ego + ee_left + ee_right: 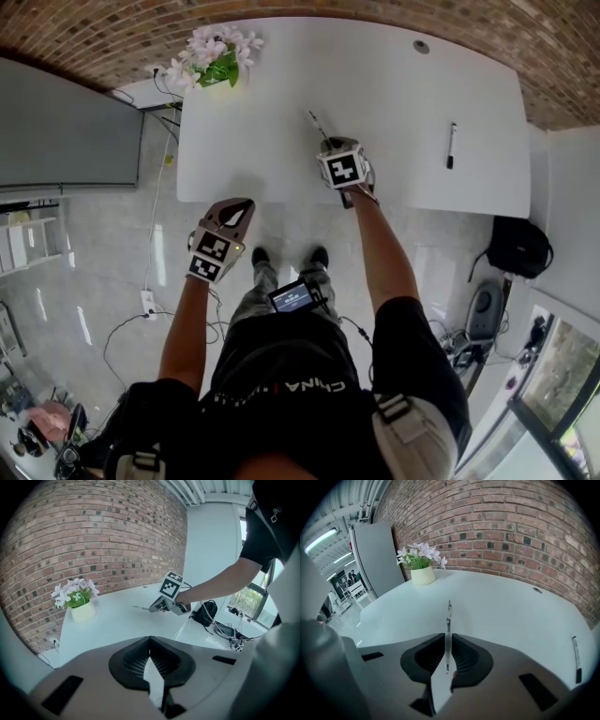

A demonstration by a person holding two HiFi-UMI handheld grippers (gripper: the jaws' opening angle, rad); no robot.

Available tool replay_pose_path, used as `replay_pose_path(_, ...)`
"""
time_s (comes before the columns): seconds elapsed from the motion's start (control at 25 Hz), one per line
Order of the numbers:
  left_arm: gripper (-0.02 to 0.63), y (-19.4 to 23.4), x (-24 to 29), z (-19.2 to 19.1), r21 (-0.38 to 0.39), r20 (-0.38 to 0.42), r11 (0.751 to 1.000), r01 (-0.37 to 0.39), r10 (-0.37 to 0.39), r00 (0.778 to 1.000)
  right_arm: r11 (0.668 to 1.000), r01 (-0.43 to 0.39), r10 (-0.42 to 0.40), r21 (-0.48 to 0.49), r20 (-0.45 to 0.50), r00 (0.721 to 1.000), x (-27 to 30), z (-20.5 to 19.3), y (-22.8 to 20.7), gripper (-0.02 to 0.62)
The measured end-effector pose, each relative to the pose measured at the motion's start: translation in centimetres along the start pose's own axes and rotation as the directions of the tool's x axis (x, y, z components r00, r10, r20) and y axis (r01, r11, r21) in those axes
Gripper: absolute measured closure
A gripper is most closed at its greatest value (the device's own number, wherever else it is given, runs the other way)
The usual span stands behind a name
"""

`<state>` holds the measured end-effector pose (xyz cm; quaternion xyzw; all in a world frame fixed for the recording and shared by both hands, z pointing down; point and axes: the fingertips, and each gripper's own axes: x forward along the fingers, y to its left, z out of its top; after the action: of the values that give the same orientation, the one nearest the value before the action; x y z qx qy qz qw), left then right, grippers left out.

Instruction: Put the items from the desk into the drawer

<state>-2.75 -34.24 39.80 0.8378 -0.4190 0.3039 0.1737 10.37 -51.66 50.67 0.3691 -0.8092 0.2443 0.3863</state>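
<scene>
At the far left corner of the white table (394,112) stood a pot of pale flowers (214,58). Your left hand-held gripper (150,638) hung at the table's near edge, its jaws pressed together on nothing. Your right hand-held gripper (448,637) reached over the table's middle, pinching a thin pen (449,611) whose far end stuck out ahead of the jaws. Well to the right, a black marker (451,145) lay on the table, apart from both.
</scene>
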Motion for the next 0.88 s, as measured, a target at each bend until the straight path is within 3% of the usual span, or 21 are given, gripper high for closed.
replay_pose_path(0.48,0.594,-0.6,-2.0,2.9,0.079,0.061,0.997,-0.012,0.007,0.998,0.998,-0.059,0.063,-0.03,0.163,0.985,-9.0,3.0,5.8,0.541)
replay_pose_path(0.88,0.594,-1.8,-3.8,2.9,0.118,0.077,0.993,-0.009,0.0,0.997,0.994,-0.082,0.096,-0.066,0.238,0.966,-16.3,1.3,13.0,0.541)
